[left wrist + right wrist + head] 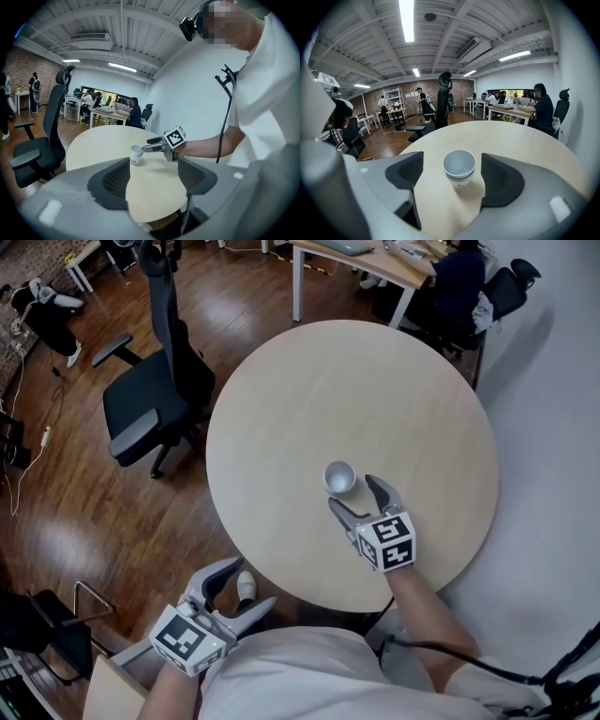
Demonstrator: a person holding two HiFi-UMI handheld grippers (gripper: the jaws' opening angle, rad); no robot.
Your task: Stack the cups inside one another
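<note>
A white paper cup stack (339, 477) stands upright near the middle of the round table (309, 381), one cup nested in another with two rims showing. My right gripper (350, 491) rests low over the table just behind it, open, the jaws apart and touching nothing. In the right gripper view the cup stack (459, 169) sits at the mouth of the right gripper (453, 180), between the two dark pads. My left gripper (236, 589) hangs open off the table's near edge, empty. Its own view shows the left gripper (152, 180), the cup stack (136, 155) and the right gripper (149, 144) beyond.
A black office chair (155, 399) stands left of the table on the wooden floor. A desk (361, 259) with a seated person (459, 287) is at the back right. A white wall runs along the right side.
</note>
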